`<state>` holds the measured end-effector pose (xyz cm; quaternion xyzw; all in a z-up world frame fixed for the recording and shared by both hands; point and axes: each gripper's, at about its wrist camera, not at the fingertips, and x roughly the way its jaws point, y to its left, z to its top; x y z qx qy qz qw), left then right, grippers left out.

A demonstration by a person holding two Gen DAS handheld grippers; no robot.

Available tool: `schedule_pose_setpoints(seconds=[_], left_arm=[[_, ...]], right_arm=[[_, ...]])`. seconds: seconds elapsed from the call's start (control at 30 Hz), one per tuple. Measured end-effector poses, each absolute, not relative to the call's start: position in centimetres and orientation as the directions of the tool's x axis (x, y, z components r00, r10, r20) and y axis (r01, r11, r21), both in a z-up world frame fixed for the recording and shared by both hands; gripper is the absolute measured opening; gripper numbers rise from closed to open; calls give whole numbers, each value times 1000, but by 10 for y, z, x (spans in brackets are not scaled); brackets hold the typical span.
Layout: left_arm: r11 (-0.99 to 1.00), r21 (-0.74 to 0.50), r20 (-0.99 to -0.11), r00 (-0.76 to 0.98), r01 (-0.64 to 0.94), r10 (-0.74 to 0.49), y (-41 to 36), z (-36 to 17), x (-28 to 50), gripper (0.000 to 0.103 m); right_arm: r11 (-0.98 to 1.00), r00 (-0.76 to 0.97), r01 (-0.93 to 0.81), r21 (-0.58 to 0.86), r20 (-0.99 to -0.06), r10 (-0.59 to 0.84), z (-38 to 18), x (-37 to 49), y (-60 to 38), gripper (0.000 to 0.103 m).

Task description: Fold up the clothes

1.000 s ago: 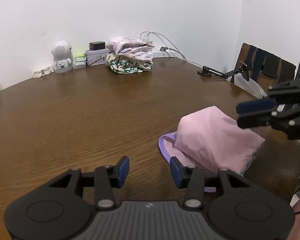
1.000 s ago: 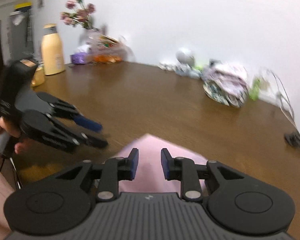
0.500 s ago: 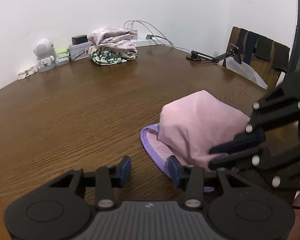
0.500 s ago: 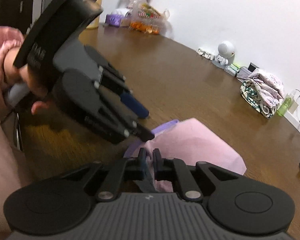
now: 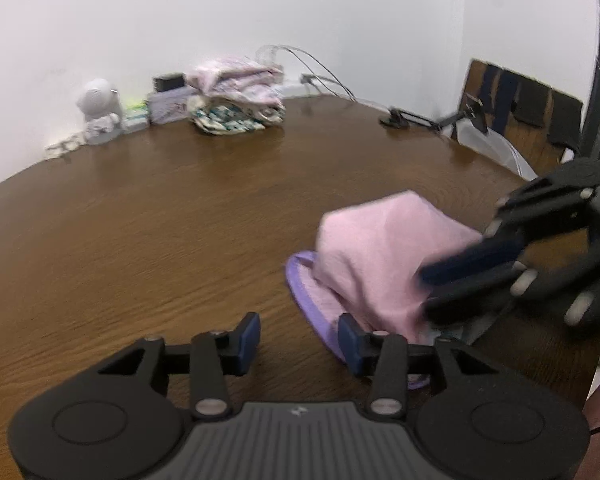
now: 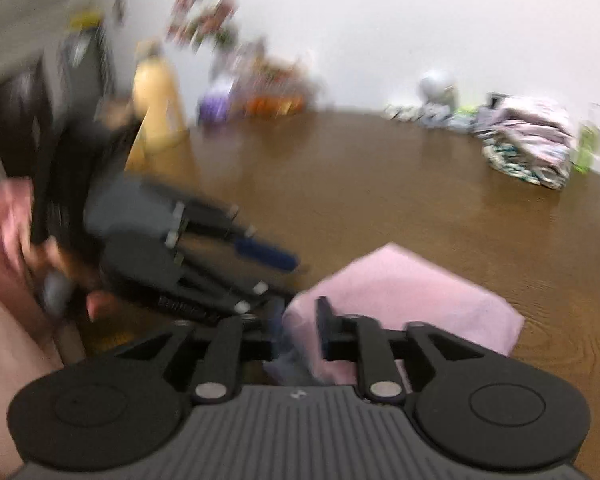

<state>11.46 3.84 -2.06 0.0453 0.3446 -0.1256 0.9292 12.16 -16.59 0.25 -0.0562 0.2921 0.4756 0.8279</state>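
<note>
A folded pink garment [image 5: 380,252] with a purple hem [image 5: 304,300] lies on the brown wooden table [image 5: 160,240], near its front right edge. My left gripper [image 5: 298,338] hovers just in front of it. Its jaws are opening, and only bare table shows between them; the right finger sits by the purple hem. My right gripper [image 6: 300,320] is at the garment's [image 6: 412,296] near corner. Its jaws are opening, with a bunch of pink cloth between them. The left wrist view shows the right gripper [image 5: 424,292] blurred, coming in from the right.
A stack of folded patterned clothes [image 5: 236,96] sits at the back by the wall, beside a white figurine [image 5: 98,110] and small boxes. Cables and a black clamp arm [image 5: 420,120] lie back right, before a chair [image 5: 520,108]. A yellow bottle [image 6: 156,108] and flowers stand far left.
My right gripper came in from the right, dropped to the garment's near edge and shut on it; now its jaws have parted again. The left gripper's jaws stand slightly wider.
</note>
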Motion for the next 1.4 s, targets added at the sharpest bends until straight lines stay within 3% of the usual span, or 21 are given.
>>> schedule_pose_setpoints(seconds=[0.03,0.07,0.17,0.23,0.27,0.37,0.5,0.67,0.73,0.83,0.9,0.93,1.03,1.27,1.4], left_arm=[[968,-2,-635,747,252,-196,41,-15,111,50],[969,-6,-617,762,247,-198,43,-8,108,51],[951,-15,-553,790,307,-264,36,11,101,48],[927,10,-542,781,375,-310,21,16,103,38],[917,23,-550,771,399,-321,13,15,106,35],[893,57,-605,727,446,-324,-10,2,120,25],[888,71,-686,669,454,-287,-20,-25,136,25],[897,29,-684,663,441,-304,-12,-29,137,28],[902,45,-685,671,429,-284,-13,-26,133,34],[919,56,-657,708,390,-260,-12,-14,126,65],[934,28,-625,735,357,-263,-7,-4,117,90],[943,11,-610,750,331,-256,-3,1,112,94],[966,-37,-608,762,255,-224,7,9,104,98],[979,-78,-663,723,190,-194,12,-1,98,99],[981,-100,-680,708,165,-188,14,-4,101,99]], right_arm=[[571,414,-798,191,-515,751,8,122,-176,39],[600,451,-775,198,-492,745,14,122,-187,40],[702,562,-697,146,-498,661,19,130,-203,39],[739,581,-662,123,-540,610,11,138,-206,36],[741,569,-658,134,-556,606,7,141,-207,29],[726,539,-676,125,-587,604,-6,141,-199,27],[723,511,-683,106,-637,577,-26,150,-188,28],[724,516,-681,111,-628,582,-29,149,-189,29],[725,519,-680,106,-628,579,-28,148,-188,34],[739,524,-660,132,-624,580,-22,145,-190,67],[758,544,-635,147,-611,575,-15,141,-197,74],[766,554,-624,154,-604,573,-12,140,-200,82],[797,581,-568,205,-586,565,-4,137,-212,103],[862,603,-392,320,-619,504,-6,138,-231,103],[889,606,-352,292,-653,454,-10,137,-225,103]])
